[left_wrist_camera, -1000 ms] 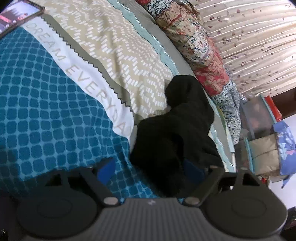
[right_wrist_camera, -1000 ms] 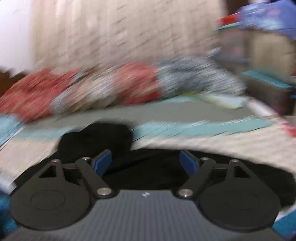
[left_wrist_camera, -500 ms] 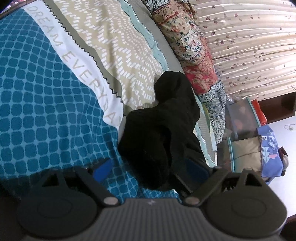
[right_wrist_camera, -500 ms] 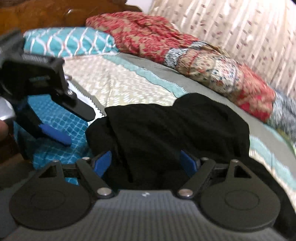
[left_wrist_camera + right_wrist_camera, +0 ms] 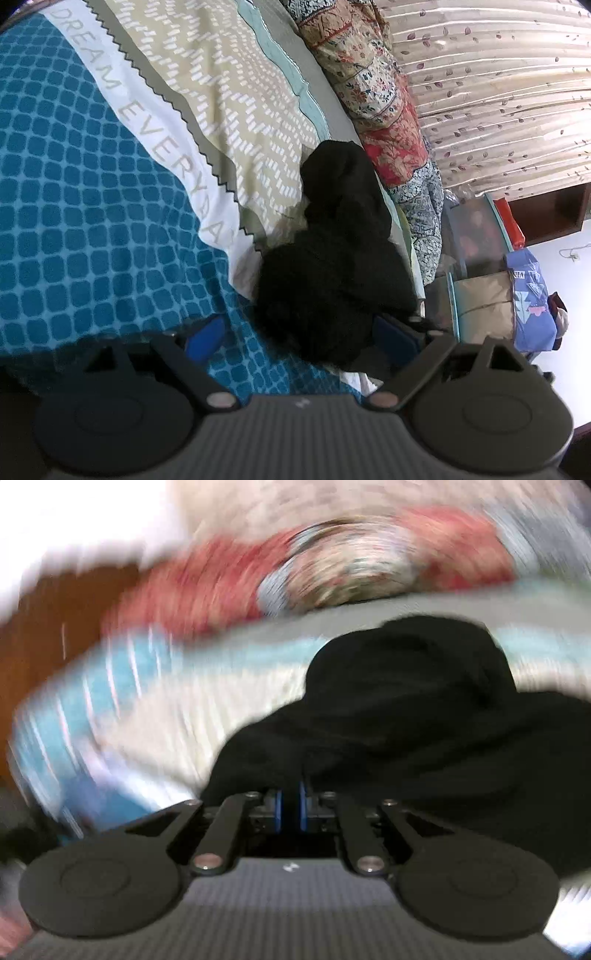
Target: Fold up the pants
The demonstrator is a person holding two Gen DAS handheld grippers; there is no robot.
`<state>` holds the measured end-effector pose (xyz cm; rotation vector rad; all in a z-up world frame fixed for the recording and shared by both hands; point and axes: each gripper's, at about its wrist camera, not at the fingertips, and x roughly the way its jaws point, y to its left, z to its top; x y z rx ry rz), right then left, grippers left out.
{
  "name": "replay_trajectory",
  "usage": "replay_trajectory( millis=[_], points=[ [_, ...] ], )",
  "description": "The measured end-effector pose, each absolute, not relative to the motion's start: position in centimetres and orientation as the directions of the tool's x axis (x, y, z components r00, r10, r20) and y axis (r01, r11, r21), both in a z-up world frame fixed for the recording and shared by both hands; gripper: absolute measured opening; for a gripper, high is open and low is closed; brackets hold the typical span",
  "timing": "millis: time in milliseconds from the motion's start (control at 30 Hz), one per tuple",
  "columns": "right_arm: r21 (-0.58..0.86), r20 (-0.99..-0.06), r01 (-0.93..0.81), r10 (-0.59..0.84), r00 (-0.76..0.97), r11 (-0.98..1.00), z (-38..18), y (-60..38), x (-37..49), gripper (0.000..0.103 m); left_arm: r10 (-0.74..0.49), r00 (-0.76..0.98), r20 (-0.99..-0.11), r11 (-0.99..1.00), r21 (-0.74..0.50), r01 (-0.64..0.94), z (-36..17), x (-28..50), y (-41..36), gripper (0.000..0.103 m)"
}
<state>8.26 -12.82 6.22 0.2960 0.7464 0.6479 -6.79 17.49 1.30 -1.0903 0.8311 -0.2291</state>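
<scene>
Right wrist view is heavily motion-blurred: the bedding and background smear into streaks, and only the right gripper (image 5: 290,806) and the black pants (image 5: 413,716) read clearly. Its jaws have just been closing and now stand nearly together, blue pads (image 5: 279,805) parallel; dark cloth lies at the tips, but whether a fold is pinched between them cannot be told. The left wrist view is sharp. The pants (image 5: 340,266) lie crumpled at centre right on the bedspread (image 5: 92,206), below a rolled quilt (image 5: 384,122); their near edge is hidden behind the left gripper (image 5: 301,338). That gripper's jaws stand wide, angled down, straddling the pants' near edge without pressing it.
</scene>
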Motion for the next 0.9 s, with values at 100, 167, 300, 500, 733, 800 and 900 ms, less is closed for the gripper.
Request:
replay_trajectory(
  millis=[100,167,300,500,733,800,900],
  points=[
    [0.549,-0.582,-0.265,0.59,0.559,0.793,4.0,-16.6,9.5,0.012,-0.571,0.669,-0.475,0.467,-0.859,-0.211,1.2,-6.0,16.7,0.091],
    [0.579,-0.64,-0.15,0.561,0.525,0.801,1.7,-18.6,9.8,0.011,-0.588,0.656,-0.473,0.473,-0.859,-0.195,1.4,-5.4,15.9,0.091],
    [0.697,-0.609,-0.02,0.606,0.511,0.717,-0.5,-21.2,9.2,0.012,-0.624,0.628,-0.465,0.48,-0.862,-0.162,1.7,-3.7,14.0,0.095],
    [0.738,-0.589,0.015,0.634,0.501,0.675,-0.6,-22.1,9.0,0.012,-0.668,0.572,-0.477,0.466,-0.867,-0.178,0.3,-0.8,11.1,0.101],
    [0.734,-0.578,-0.03,0.648,0.496,0.678,1.3,-21.0,8.8,0.012,-0.63,0.572,-0.525,0.581,-0.808,-0.102,2.2,0.7,9.1,0.022],
    [0.737,-0.548,-0.098,0.676,0.494,0.669,2.9,-19.5,8.4,0.012,-0.583,0.657,-0.477,0.605,-0.795,-0.041,5.2,-0.2,10.8,0.021],
    [0.731,-0.511,-0.207,0.723,0.465,0.65,4.7,-15.8,8.0,0.02,-0.482,0.78,-0.4,0.631,-0.776,-0.008,9.1,-1.9,15.1,0.021]
  ],
)
